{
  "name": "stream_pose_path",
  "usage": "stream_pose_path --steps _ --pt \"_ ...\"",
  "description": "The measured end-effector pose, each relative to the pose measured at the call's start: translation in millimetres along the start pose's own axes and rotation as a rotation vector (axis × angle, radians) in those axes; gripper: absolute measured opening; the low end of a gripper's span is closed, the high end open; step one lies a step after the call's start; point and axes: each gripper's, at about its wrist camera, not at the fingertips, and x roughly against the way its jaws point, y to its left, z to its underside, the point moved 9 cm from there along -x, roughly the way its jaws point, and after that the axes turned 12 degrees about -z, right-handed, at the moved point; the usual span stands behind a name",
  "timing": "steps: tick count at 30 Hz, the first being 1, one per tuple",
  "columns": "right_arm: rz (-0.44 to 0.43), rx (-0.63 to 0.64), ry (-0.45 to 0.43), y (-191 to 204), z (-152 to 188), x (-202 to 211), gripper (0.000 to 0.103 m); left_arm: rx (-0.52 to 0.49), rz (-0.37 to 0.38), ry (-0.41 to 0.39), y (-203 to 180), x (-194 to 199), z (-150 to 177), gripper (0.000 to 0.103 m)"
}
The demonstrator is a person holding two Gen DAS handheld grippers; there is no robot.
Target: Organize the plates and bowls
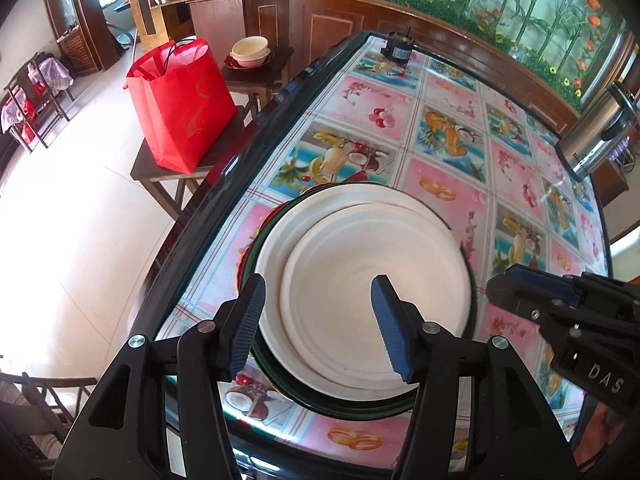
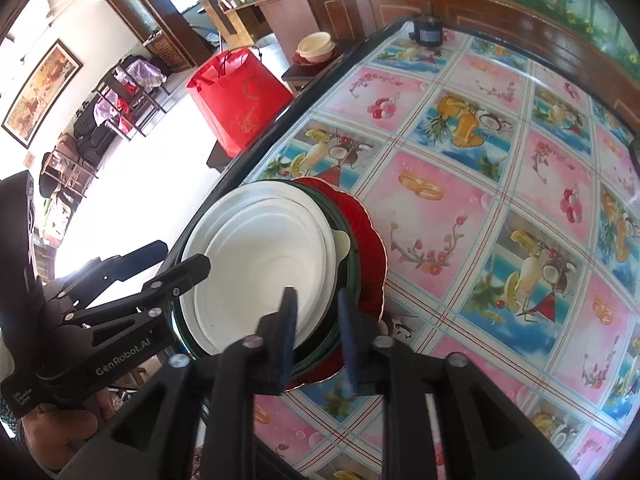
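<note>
**Both grippers closing in on the plate stack from opposite sides**

A stack of plates is sitting near the front-left edge of the worktop [image 1: 440, 128]: 2 white plates [image 1: 360, 280] on top, a dark green plate [image 2: 348, 276] under them and a red plate [image 2: 370, 232] at the bottom, showing on the stack's right side.

The left gripper [image 1: 318, 322] is hovering low over the stack with its jaws spread wide and holding nothing; the left finger is lying over the stack's rim, the right one over the white centre.

The right gripper [image 2: 318, 340] is sitting at the stack's right edge, jaws partly open, and the rims of the green and red plates appear to be lying between its fingers; whether the pads are touching them I cannot tell. It looks nearer to a usable edge grasp, since the rim runs straight into its gap.

Further bowls [image 1: 250, 52] are resting on a side table [image 1: 276, 68] beyond the worktop, beside a red bag [image 1: 182, 108].
</note>
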Motion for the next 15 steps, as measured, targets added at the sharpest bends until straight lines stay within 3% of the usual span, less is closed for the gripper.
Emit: stream_pose_path --steps 3,8,15 --pt "0.012 -0.002 -0.019 0 2 1 0.029 0.003 -0.008 -0.018 -1 3 -1 0.065" --pt "0.015 -0.010 -0.011 -1 9 -2 0.034 0.007 0.011 -0.022 0 5 -2 0.066" --pt "0.019 -0.030 -0.008 -5 14 0 0.035 -0.073 -0.099 -0.038 5 3 -2 0.066"
